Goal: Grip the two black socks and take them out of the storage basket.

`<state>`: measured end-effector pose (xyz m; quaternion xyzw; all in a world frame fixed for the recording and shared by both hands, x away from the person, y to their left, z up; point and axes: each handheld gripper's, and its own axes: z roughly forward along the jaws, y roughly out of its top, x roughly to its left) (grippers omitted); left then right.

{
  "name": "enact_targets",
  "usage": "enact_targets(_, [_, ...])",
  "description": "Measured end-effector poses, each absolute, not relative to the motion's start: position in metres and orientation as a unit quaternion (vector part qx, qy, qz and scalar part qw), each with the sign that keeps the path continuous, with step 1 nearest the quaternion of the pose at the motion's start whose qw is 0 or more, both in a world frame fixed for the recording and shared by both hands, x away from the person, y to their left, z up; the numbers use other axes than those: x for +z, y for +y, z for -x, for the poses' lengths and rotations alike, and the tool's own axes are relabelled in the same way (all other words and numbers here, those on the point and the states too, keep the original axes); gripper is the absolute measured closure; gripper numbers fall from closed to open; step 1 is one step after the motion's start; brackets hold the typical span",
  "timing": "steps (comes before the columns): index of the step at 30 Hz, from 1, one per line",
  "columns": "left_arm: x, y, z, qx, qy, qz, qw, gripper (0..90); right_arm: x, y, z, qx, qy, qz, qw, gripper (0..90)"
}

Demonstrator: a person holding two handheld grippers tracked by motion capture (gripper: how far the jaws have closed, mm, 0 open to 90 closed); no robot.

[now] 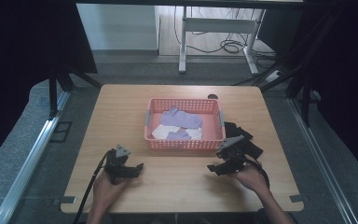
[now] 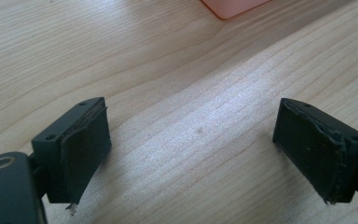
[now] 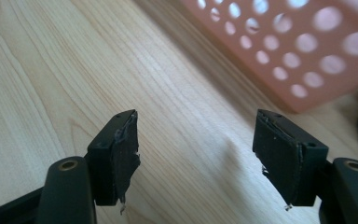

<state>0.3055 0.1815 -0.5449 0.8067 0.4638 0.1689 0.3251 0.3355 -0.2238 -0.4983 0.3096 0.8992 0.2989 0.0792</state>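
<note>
- High view: pink basket [image 1: 185, 140] sits mid-table with purple socks [image 1: 182, 117] and white ones [image 1: 160, 132] already inside; black socks [image 1: 242, 137] lie on the table just beside its right wall, behind the right gripper [image 1: 216, 168]. My read is sorting into the basket, with the black pile next.
- High view: left gripper [image 1: 137, 168] rests low near the table's front edge, jaws pointing toward the middle, well short of the basket. It looks parked so the other hand can work.
- Left gripper view: both jaws stand wide apart with nothing between them, just bare table [image 2: 182, 93]; a basket corner [image 2: 233, 7] shows beyond the jaws, at the top.
- Right gripper view: jaws wide open and empty, bare wood between them; the basket's holed wall [image 3: 289, 56] is ahead, beyond the right jaw, and a dark blur at the far right edge may be the black socks.
- The gripper views settle the empty jaws; the high view gives the basket contents and where the black pile lies.
</note>
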Motion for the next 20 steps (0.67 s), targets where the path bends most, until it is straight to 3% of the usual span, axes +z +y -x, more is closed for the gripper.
enact_targets(8, [-0.545,0.181,-0.306,0.169,0.464,-0.806,0.326,10.6,-0.524,-0.217,-0.333,0.306,0.897,-0.307,0.088,28.1])
enact_targets(15, [-0.545,0.181,-0.306,0.169,0.464,-0.806,0.326,10.6,-0.538,-0.217,-0.328,0.352,0.881,-0.294,0.116,16.9])
enact_targets(20, [-0.545,0.181,-0.305,0.169,0.464,-0.806,0.326,10.6,-0.540,-0.218,-0.328,0.363,0.879,-0.287,0.117,16.0])
